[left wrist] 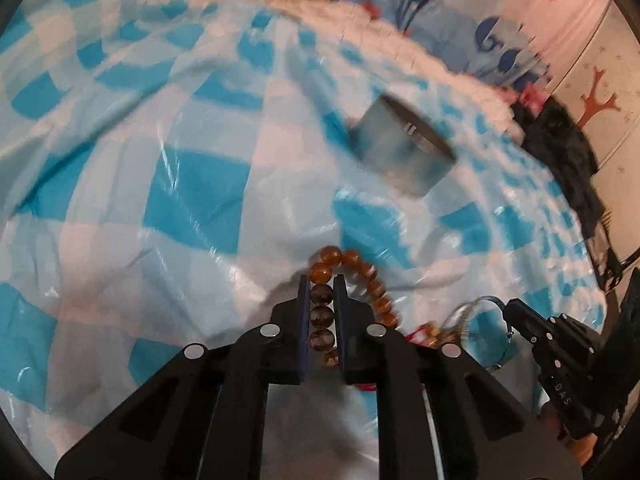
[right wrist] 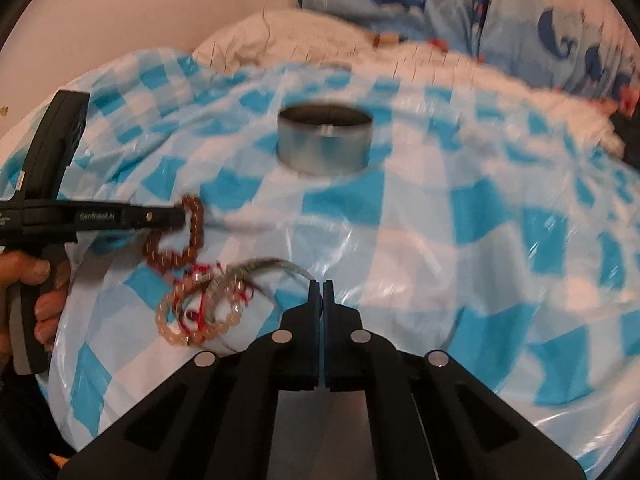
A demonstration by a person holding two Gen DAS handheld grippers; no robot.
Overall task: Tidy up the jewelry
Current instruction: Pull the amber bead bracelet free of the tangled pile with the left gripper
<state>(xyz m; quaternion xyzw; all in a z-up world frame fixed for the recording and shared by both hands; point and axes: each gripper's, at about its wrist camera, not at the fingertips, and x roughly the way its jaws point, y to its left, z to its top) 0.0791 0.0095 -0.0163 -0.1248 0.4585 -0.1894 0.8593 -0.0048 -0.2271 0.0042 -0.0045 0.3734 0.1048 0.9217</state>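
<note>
Blue-checked plastic sheet (right wrist: 400, 216) covers the bed. Left gripper (left wrist: 322, 292), angled downward, clamps the amber bead bracelet (left wrist: 322, 314) at lower centre; right gripper (right wrist: 322, 286) pinched together, empty, beside remaining bracelets (right wrist: 200, 308).

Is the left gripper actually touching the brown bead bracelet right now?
Touching. In the left wrist view, the left gripper has its fingers closed on the brown bead bracelet, beads pinched between the pads with no gap, the rest of the loop hanging out to the side.
</note>
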